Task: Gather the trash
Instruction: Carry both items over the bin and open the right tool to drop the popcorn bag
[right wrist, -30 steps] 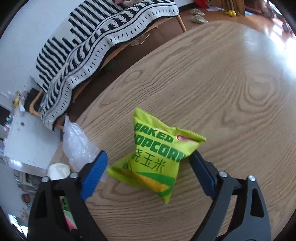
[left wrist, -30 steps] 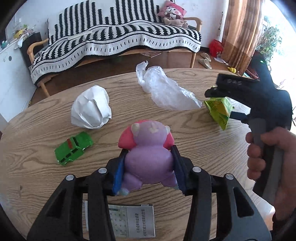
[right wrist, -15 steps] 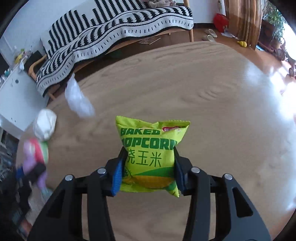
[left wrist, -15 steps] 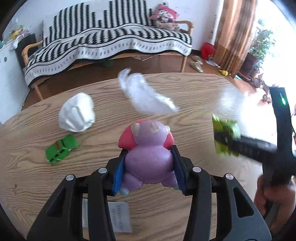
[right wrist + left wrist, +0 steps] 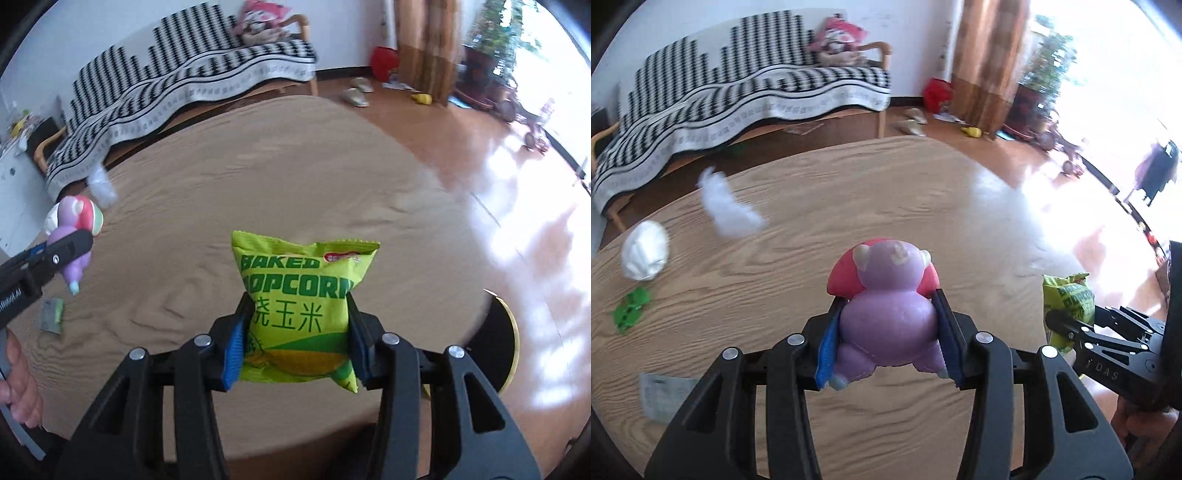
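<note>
Moved: popcorn bag (image 5: 299, 314) lifted off surface (image 5: 258, 184) | right gripper (image 5: 295, 349) just closed, clamping bag's lower half | left gripper (image 5: 886, 338) holds plush toy (image 5: 886, 314) | bag: light, crinkly, slippery; pinch mid-body.

Table (image 5: 258, 192) centre bare; plastic bag (image 5: 729, 214), paper ball (image 5: 645, 254) crowd far-left edge.

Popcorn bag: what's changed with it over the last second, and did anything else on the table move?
The right gripper closed its jaws on the popcorn bag, which lay on the table a second ago with the jaws open around it, and lifted it clear. The left gripper keeps its grip on the purple toy. Crumpled paper, plastic bag and green car stayed put.
</note>
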{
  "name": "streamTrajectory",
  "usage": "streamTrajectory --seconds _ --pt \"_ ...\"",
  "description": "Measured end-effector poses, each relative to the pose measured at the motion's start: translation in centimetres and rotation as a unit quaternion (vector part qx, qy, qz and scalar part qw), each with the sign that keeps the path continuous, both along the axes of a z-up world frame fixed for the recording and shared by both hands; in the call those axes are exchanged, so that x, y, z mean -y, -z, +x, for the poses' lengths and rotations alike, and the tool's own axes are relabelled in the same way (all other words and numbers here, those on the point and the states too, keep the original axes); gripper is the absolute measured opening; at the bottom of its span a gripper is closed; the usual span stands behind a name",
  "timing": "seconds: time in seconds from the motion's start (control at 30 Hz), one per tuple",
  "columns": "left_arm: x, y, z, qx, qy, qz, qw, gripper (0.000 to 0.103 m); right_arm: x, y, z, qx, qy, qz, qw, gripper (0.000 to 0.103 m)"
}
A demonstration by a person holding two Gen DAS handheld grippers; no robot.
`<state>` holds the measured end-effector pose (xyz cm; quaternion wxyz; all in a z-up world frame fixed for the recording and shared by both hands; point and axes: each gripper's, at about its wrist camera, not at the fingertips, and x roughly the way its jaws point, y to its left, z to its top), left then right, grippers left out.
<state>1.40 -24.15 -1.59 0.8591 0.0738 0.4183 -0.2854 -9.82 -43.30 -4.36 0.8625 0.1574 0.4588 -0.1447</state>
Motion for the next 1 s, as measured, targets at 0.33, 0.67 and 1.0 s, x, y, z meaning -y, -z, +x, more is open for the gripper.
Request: streamTrajectory --seconds 0.33,0.67,1.0 --pt "11.0 1.5 -5.6 -0.009 0.102 -0.01 0.9947 0.046 11.6 1.5 -10.8 -0.004 0.112 0.012 0.994 0.046" --pt "17.2 2.3 -9.0 -0.028 0.17 -0.045 0.984 0.046 18.9 3.5 -17.2 -0.021 0.183 0.045 0.982 0.047" --pt "19.8 3.1 -10.0 -0.037 0.199 -0.045 0.9784 0.046 21.4 5.5 -16.6 -0.045 0.21 0.07 0.974 0.047"
